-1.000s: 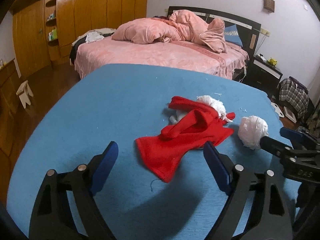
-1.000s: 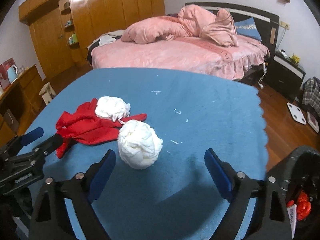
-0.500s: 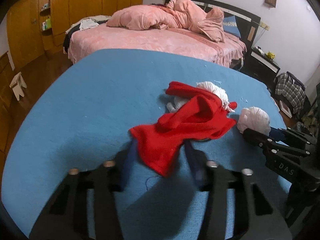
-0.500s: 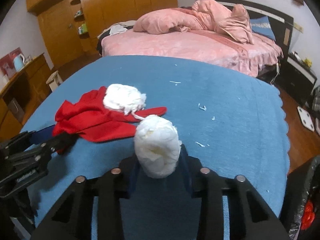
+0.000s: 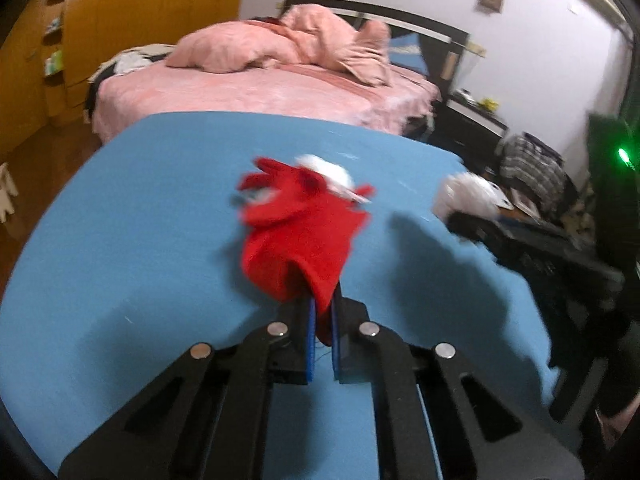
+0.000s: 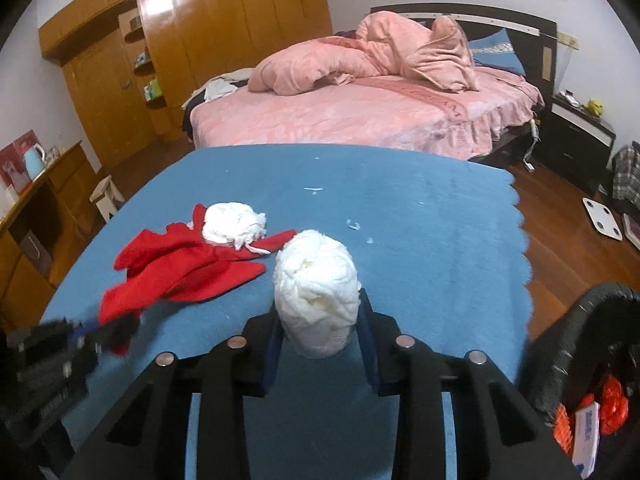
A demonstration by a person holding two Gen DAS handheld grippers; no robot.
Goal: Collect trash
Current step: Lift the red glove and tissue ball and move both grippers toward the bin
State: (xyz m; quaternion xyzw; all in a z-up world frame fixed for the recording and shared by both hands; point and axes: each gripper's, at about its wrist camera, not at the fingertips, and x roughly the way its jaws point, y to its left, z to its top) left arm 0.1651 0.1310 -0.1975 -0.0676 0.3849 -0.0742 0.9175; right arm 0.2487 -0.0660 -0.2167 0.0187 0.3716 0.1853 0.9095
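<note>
My left gripper [image 5: 323,320] is shut on the near end of a red cloth [image 5: 298,236] and lifts it off the blue table [image 5: 160,240]; it also shows in the right wrist view [image 6: 188,264]. A white paper wad [image 5: 326,170] rests on the cloth's far part [image 6: 232,224]. My right gripper [image 6: 320,320] is shut on a second white paper wad [image 6: 318,296], held above the table; that wad shows at the right of the left wrist view [image 5: 468,196].
A black trash bin [image 6: 576,344] with red and white packaging inside stands at the table's right edge. Small white scraps [image 6: 354,224] lie on the table. A pink bed [image 6: 360,112], a wooden wardrobe [image 6: 224,40] and a black nightstand [image 6: 580,132] stand behind.
Both grippers closed: the left on the red cloth's near end, the right on the white wad. Both have since lifted their loads off the table.
</note>
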